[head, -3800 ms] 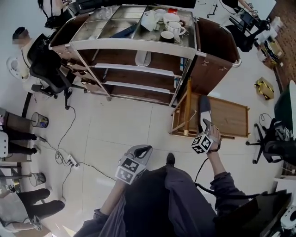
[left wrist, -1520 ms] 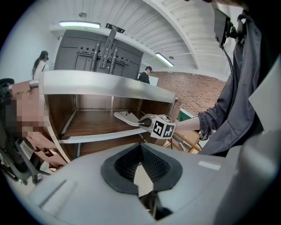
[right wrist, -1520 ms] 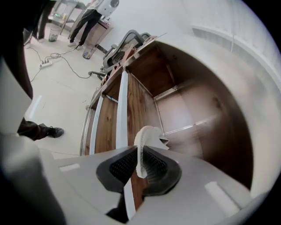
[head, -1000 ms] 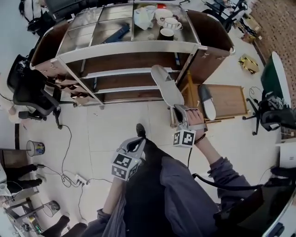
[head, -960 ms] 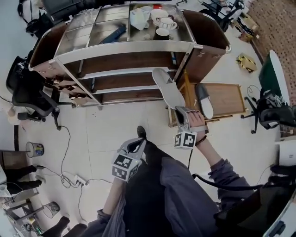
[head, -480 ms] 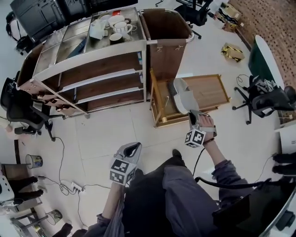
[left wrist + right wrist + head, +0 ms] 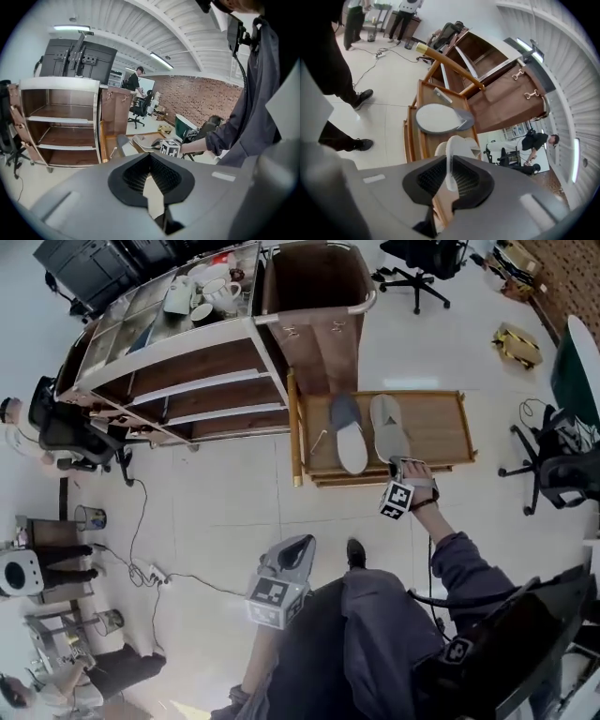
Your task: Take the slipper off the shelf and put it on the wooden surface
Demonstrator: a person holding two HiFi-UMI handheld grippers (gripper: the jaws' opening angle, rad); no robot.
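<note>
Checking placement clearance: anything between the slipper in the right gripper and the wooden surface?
Nothing visible. The pale grey slipper already appears to lie flat on the low wooden platform, beside but apart from a grey-and-white slipper. The right gripper is opening its jaws, heel edge between them.

The person is wearing a grey long-sleeved shirt (image 7: 375, 634) and a black shoe (image 7: 354, 552) just right of the left gripper (image 7: 298, 545).

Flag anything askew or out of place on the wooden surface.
Nothing spilled or damaged. Two slippers lie side by side on the wooden surface. The right slipper, its near edge between the opening right tongs, looks plain grey, perhaps sole up; the left slipper shows a white insole.
</note>
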